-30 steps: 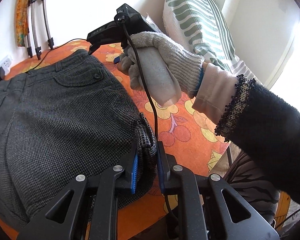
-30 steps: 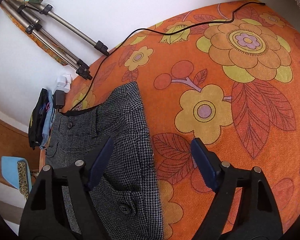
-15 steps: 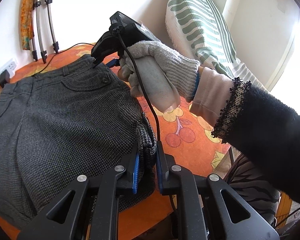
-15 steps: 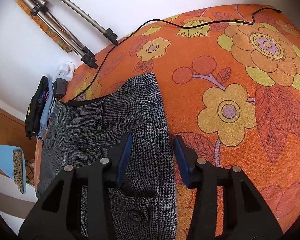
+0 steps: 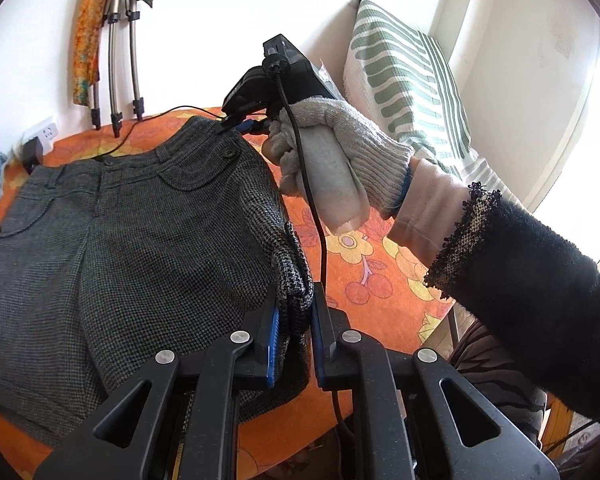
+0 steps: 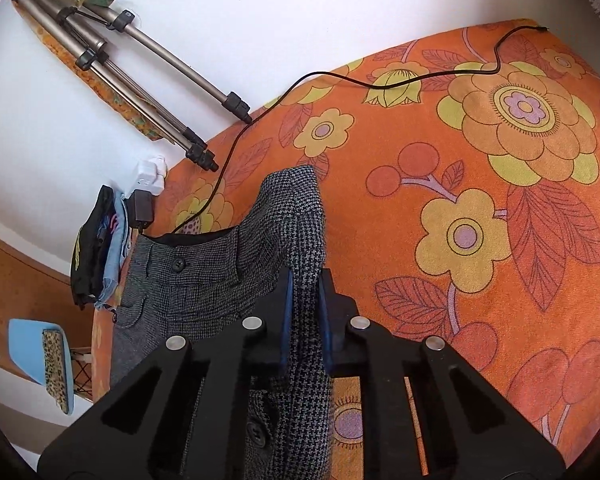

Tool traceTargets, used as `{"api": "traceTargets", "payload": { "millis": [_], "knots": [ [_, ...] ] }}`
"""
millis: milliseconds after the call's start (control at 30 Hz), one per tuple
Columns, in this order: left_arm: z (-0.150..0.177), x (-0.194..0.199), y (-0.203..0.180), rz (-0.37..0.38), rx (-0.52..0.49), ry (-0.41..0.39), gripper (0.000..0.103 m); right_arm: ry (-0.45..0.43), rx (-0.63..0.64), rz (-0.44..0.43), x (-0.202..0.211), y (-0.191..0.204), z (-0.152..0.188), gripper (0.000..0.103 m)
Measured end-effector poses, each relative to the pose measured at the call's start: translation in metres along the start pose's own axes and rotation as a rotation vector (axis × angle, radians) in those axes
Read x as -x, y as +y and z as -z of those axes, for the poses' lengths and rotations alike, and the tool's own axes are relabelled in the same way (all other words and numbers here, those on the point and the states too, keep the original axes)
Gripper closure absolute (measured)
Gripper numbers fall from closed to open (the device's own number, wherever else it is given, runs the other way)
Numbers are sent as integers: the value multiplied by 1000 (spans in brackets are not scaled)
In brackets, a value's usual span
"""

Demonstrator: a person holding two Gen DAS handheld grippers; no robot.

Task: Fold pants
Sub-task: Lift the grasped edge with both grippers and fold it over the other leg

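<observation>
Grey houndstooth pants (image 5: 140,232) lie flat on the orange floral cloth (image 5: 380,280). My left gripper (image 5: 294,312) is shut on the pants' right edge near the hem, with fabric bunched between its blue pads. My right gripper (image 6: 305,304) is shut on the right corner of the waistband (image 6: 296,208), lifted a little off the cloth. In the left wrist view the right gripper (image 5: 244,126) shows at the far waistband corner, held by a gloved hand (image 5: 332,152).
A black cable (image 6: 380,80) runs across the cloth at the back. Tripod legs (image 6: 160,60) lean on the white wall. A power strip (image 6: 148,176) sits at the cloth's far edge. A striped cushion (image 5: 412,92) stands at the right.
My right gripper moved onto the waistband corner and closed on it, from wide open a second ago. My left gripper kept its hold on the pants' edge.
</observation>
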State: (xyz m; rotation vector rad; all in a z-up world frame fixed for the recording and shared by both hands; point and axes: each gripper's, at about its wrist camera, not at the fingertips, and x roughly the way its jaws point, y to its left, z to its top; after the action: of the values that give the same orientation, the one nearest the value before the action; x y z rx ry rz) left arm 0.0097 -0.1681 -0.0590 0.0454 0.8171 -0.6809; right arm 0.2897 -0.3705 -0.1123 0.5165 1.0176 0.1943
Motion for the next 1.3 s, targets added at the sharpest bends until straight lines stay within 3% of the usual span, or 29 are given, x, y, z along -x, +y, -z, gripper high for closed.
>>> {"api": "traceTargets", "payload": {
  "millis": [233, 633, 900, 1133, 1300],
  "knots": [
    [4, 33, 27, -30, 34, -59, 92, -51, -14, 7, 17, 34, -4, 91],
    [28, 89, 95, -111, 137, -128, 92, -101, 46, -9, 16, 137, 3, 91],
    [48, 116, 151, -166, 242, -159, 92, -90, 212, 34, -16, 226, 18, 91],
    [73, 112, 223, -141, 453, -109, 92, -24, 334, 127, -71, 288, 35, 91],
    [89, 113, 259, -205, 540, -102, 92, 15, 373, 156, -111, 314, 42, 91]
  ]
}}
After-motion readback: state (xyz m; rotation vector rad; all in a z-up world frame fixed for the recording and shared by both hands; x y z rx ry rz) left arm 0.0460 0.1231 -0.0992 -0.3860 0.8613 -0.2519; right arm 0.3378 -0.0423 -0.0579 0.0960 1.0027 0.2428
